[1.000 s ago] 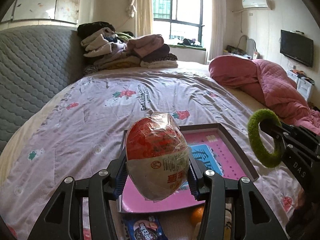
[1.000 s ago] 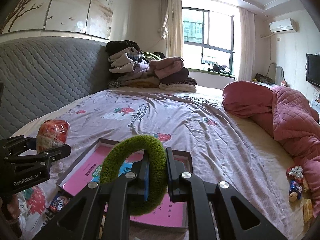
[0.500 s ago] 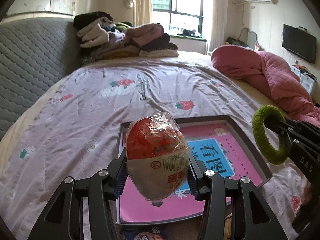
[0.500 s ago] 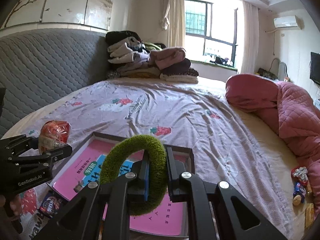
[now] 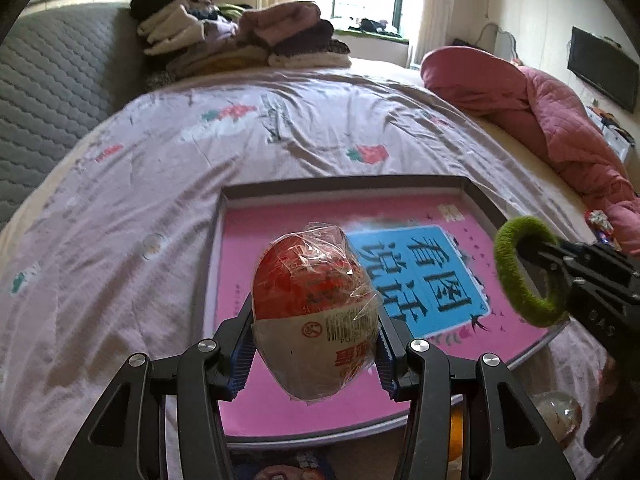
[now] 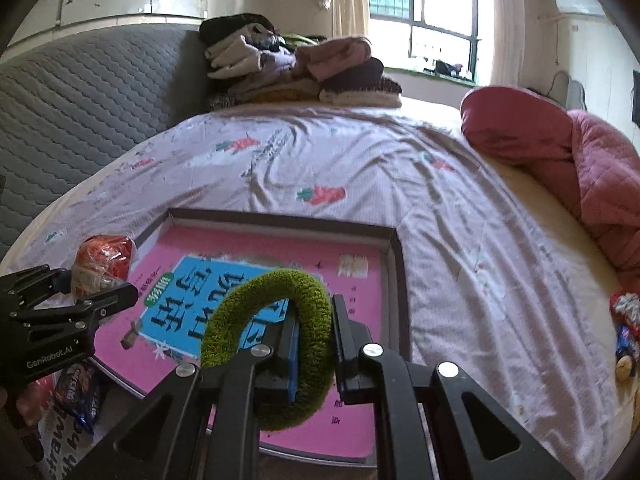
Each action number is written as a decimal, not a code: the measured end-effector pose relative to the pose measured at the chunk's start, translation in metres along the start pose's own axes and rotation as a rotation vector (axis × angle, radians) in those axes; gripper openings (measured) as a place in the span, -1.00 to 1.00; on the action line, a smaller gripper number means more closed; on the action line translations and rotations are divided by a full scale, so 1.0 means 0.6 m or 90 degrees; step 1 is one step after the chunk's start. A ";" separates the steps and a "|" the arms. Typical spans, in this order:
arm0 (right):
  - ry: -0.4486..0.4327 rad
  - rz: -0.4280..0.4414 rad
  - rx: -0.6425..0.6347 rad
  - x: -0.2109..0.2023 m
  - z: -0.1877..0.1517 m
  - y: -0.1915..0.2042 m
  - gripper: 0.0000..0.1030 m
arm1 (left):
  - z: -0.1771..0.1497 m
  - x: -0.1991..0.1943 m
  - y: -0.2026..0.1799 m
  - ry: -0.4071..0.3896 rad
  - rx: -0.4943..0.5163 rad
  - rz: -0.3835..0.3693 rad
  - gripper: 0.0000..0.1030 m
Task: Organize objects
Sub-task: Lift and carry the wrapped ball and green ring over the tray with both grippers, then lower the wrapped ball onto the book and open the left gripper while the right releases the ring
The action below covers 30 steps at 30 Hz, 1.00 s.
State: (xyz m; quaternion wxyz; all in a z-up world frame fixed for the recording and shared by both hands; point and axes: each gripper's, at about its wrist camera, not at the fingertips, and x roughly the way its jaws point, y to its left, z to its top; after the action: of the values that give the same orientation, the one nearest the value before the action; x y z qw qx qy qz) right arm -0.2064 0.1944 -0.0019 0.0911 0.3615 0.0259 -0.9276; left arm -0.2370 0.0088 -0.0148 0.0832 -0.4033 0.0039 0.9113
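My left gripper [image 5: 316, 344] is shut on a plastic-wrapped snack cup [image 5: 316, 312] with a red top and pale base, held above the near left part of a grey-rimmed tray [image 5: 340, 184] with a pink printed floor. My right gripper [image 6: 314, 344] is shut on a fuzzy green ring [image 6: 276, 320], which hangs over the tray [image 6: 394, 280] near its front. From the left wrist view, the green ring [image 5: 520, 272] and right gripper [image 5: 560, 264] sit at the tray's right edge. The right wrist view shows the snack cup [image 6: 102, 264] and left gripper [image 6: 86, 286] at the tray's left side.
The tray lies on a bed with a pale printed sheet [image 5: 160, 184]. A pink quilt [image 5: 540, 108] is bunched at the right, folded clothes [image 5: 240, 40] stacked at the far end, a grey headboard [image 6: 80, 100] on the left. Snack packets [image 6: 80, 392] and small items [image 6: 626, 332] lie on the sheet.
Both grippers have come down and forward over the tray, tilting further downward, so the tray now fills more of each view. Each keeps its hold.
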 end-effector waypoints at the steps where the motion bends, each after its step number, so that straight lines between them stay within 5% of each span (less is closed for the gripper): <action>1: 0.006 0.000 0.002 0.004 -0.003 -0.001 -0.73 | -0.002 0.003 -0.003 0.004 0.004 -0.002 0.01; 30: 0.089 -0.020 -0.009 0.062 -0.034 -0.001 -0.72 | -0.028 0.057 -0.003 0.075 0.014 0.025 0.01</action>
State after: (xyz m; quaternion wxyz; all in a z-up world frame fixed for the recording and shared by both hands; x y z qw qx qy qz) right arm -0.2195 0.1919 -0.0421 0.0769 0.4243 0.0446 -0.9011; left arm -0.2468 0.0144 -0.0514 0.0690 -0.4552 0.0270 0.8873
